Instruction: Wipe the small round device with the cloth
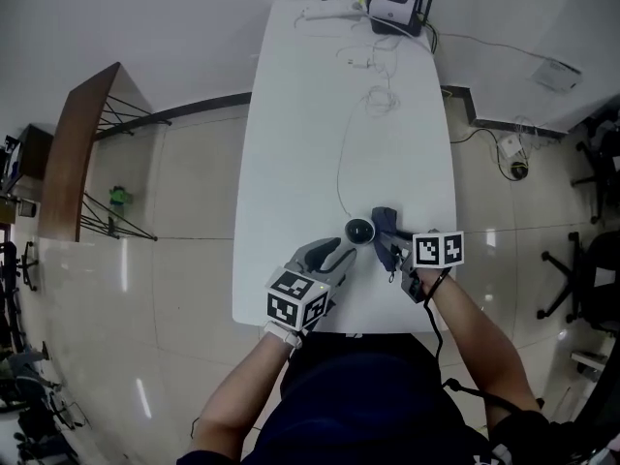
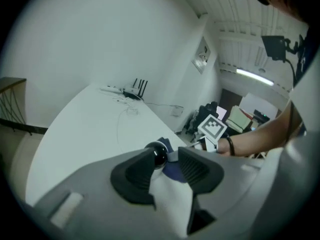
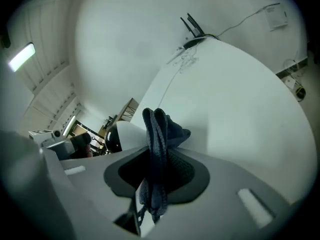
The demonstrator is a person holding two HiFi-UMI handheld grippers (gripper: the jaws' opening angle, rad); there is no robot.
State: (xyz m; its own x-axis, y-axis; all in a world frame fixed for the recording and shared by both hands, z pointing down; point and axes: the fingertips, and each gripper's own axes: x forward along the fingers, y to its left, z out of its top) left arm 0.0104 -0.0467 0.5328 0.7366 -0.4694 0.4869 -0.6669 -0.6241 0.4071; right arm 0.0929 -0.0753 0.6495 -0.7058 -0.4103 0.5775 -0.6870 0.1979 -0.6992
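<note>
Nearest the camera, the left gripper (image 2: 170,160) was held with its jaws apart and nothing clamped between them. In its own view the small round device (image 2: 159,153) was seen just past the tip of one jaw and clear of the other; whether that jaw touched it could not be told. Only this view showed the device as a glossy black ball. In the head view it was seen as a dark disc near the table's near edge, between the two grippers. The right gripper (image 3: 160,160) was shut on the dark blue cloth (image 3: 157,134), which was folded and stood up between the pads. Its own view showed that grip plainly. From the head view the cloth was seen only as a dark strip lying just beside the device, on its right. A black band (image 2: 230,145) on the right wrist was shown in the left gripper view alone. Farther out, a thin cable (image 1: 341,163) was run from the device up the white table (image 1: 291,163). At the far end a router (image 1: 397,8) with black antennas and a white power strip (image 1: 325,10) were set. Beyond the table's left side a wooden tabletop (image 1: 87,143) on wire legs was visible only from the head view, as was an office chair (image 1: 581,269) on the right.
</note>
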